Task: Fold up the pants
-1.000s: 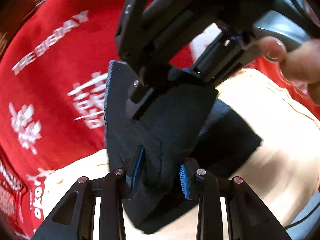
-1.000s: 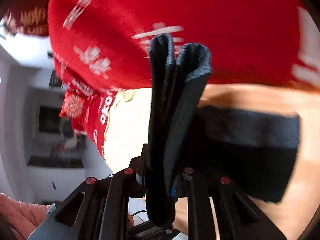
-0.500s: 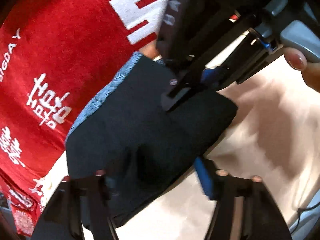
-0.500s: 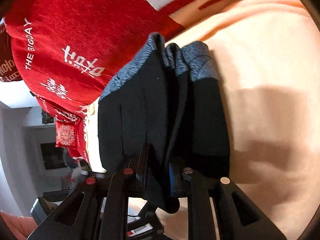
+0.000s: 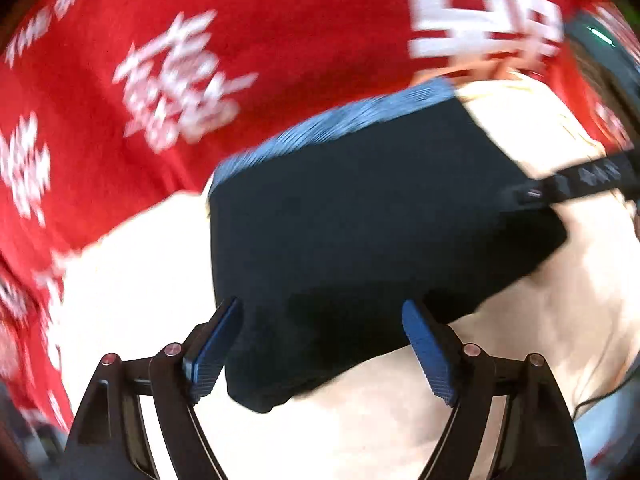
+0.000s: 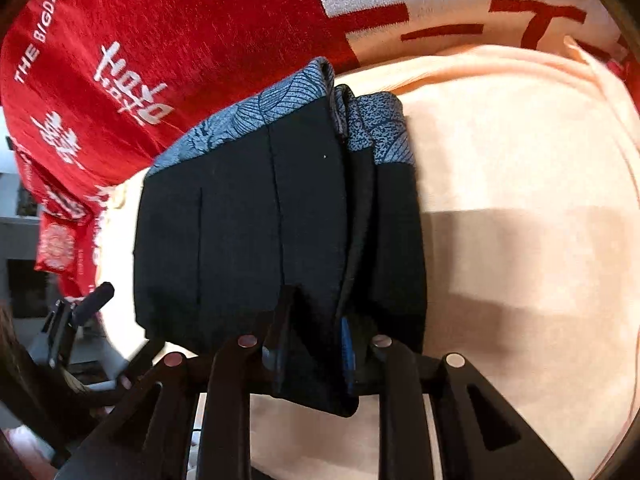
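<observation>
The black pants (image 5: 360, 240), with a blue-grey patterned waistband (image 5: 332, 128), lie folded into a thick packet on a cream cloth (image 5: 132, 280). My left gripper (image 5: 320, 344) hovers over their near end. Its jaws are opening wide and the blue pads (image 5: 216, 344) stand clear of the fabric on both sides. In the right wrist view the pants (image 6: 240, 232) show several stacked layers. My right gripper (image 6: 308, 352) still has a fold of black fabric filling the gap between its pads while its jaws begin opening.
A red blanket with white lettering (image 6: 120, 60) lies behind the cream cloth (image 6: 520, 240). A black bar of the right-hand tool (image 5: 580, 178) reaches in over the far corner of the pants. Dark hardware (image 6: 80, 312) and room furniture show past the bed edge at lower left.
The left gripper let go of the pants and spread wide. The pants went from hanging bunched to lying flat on the cream cloth. The right gripper came down with them, its gap widening slightly.
</observation>
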The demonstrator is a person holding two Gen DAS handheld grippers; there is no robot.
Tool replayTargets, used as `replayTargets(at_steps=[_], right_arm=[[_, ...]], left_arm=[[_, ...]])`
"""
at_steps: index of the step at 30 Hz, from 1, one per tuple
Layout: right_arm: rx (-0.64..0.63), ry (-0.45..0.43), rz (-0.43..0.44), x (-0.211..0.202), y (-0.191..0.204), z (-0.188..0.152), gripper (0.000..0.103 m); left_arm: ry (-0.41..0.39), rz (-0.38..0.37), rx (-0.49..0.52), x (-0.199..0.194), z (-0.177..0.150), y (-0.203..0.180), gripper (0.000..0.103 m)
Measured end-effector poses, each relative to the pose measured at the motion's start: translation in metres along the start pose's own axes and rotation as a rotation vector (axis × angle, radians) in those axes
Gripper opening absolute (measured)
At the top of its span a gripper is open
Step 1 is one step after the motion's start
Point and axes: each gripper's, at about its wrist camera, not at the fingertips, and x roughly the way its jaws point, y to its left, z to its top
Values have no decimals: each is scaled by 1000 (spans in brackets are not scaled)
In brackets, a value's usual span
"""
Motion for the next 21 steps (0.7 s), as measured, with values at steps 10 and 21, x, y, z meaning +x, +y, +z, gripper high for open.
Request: replayTargets(at_steps=[10, 21], right_arm=[[-21, -51, -279, -10, 27, -15, 38], [89, -63, -400, -17, 41, -45, 57]], left_arm=[[139, 10, -144, 21, -10, 56, 83], [186, -33, -165, 36, -7, 104, 83]])
